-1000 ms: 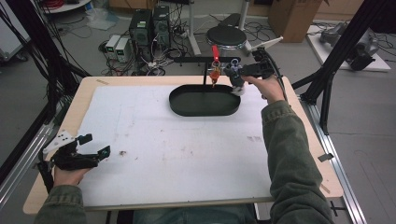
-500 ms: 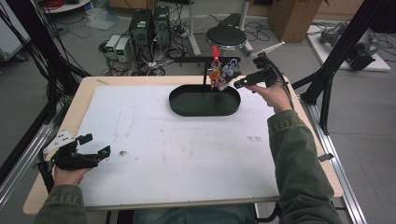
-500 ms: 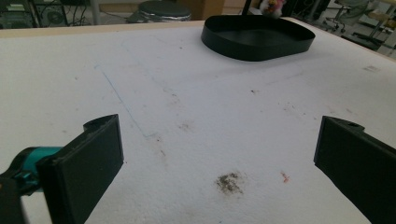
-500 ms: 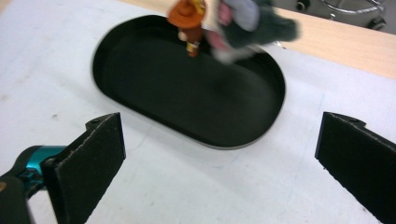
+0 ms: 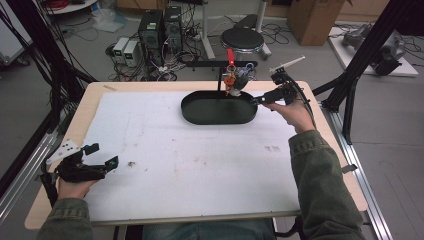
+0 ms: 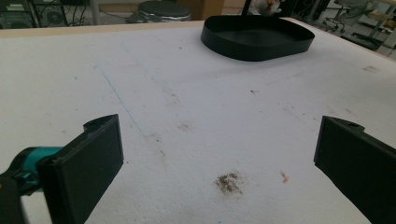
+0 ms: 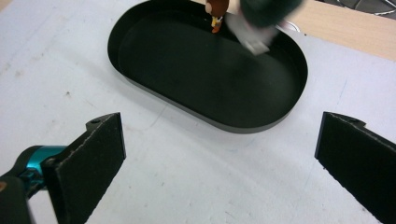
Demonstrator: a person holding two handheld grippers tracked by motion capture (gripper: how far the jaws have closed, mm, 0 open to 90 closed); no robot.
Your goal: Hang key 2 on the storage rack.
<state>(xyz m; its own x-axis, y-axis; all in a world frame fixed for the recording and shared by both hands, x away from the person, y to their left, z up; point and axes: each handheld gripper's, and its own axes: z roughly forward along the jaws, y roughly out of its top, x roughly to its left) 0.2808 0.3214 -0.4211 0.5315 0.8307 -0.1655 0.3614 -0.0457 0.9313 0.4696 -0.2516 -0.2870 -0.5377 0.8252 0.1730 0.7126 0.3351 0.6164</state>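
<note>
Workshop floor with computer towers, cables and a round black stool (image 5: 242,38) lies beyond a wooden bench (image 5: 320,150) covered by a white sheet (image 5: 200,160), stained and faintly marked. Item one: black oval tray (image 5: 218,115), shallow-walled, at the far right of the sheet; its floor is bare in the right gripper view (image 7: 205,65). Item two: a black stand (image 5: 220,65) with a horizontal bar rises at the tray's far edge, and from it hang small trinkets (image 5: 231,75), red and orange among them, just above the tray's far rim; the right gripper view shows them blurred at the top edge (image 7: 215,14). Item three: right gripper (image 5: 261,98), held in the person's hand just beside the tray's right end, jaws spread wide, nothing between them, apart from the trinkets. Item four: left gripper (image 5: 102,156), at the near left corner of the bench, well apart from the tray, jaws likewise spread wide over bare sheet, with a small dark smudge (image 6: 229,182) just ahead of it.
</note>
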